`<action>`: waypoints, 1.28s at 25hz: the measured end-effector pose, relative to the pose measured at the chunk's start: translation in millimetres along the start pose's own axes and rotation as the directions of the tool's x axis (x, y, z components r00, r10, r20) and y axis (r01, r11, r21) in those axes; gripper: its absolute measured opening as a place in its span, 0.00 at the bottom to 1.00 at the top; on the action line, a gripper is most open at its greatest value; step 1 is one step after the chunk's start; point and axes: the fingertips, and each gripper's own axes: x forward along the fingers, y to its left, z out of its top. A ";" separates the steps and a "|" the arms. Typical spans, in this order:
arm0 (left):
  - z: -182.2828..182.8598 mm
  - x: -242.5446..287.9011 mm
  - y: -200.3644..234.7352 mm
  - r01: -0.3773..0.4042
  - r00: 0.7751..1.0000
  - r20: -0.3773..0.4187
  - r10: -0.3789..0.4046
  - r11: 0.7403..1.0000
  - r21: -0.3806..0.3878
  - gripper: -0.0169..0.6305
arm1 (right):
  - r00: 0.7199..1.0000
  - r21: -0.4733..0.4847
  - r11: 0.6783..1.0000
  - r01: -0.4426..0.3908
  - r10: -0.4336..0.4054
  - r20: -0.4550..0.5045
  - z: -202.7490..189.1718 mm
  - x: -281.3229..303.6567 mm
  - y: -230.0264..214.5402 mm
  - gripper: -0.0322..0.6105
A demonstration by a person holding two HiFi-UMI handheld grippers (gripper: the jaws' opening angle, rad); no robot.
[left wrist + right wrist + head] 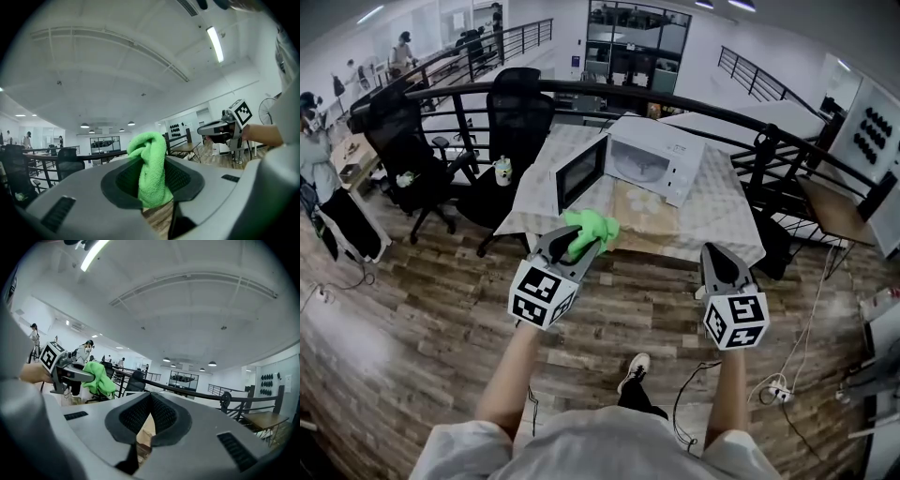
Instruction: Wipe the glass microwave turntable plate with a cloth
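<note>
1. Left gripper (pixel 586 242), head view: held up in front of the person w/ jaws clamped on a bunched green cloth (pixel 592 229). The cloth sticks out past the jaw tips.
2. Same view: right gripper (pixel 719 253) is level w/ it and well apart, nothing in it. Both point at a table (pixel 727 220) w/ a pale covering. A white microwave (pixel 661 159) sits on it, door (pixel 579 171) swung open to the left. The glass turntable plate can't be made out for sure; the cavity is too small and washed out.
3. Same view: dark railing (pixel 694 101) curves behind the table, black office chair (pixel 520 112) to its left, wood-plank floor (pixel 422 328) below.
4. Left gripper view: jaws of left gripper (pixel 151 161) are pressed onto the green cloth (pixel 151 173) from both sides. The cloth bulges above them and hangs down btwn the pads. Right gripper (pixel 202 130) shows at the right, tilted up.
5. Right gripper view: jaws of right gripper (pixel 150 399) meet at the tips w/ nothing btwn them. Left gripper (pixel 86 376) shows at the left w/ the green cloth (pixel 100 378) in its tip, up off the table.
</note>
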 end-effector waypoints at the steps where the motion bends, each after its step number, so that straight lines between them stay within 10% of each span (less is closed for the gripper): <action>1: -2.9 11.4 4.4 -0.003 1.000 -0.003 0.003 1.000 -0.005 0.24 | 1.000 -0.003 1.000 -0.005 0.005 -0.002 -3.1 9.8 -6.4 0.07; 19: 8.9 277.1 72.7 -0.086 0.994 -0.065 0.084 0.996 -0.029 0.24 | 0.995 -0.014 0.995 -0.100 0.100 0.008 -25.0 218.0 -204.9 0.07; 32: -33.9 360.8 110.9 -0.202 0.972 -0.140 0.188 0.975 -0.095 0.23 | 0.988 0.070 0.987 -0.146 0.150 -0.046 -66.1 293.3 -253.6 0.07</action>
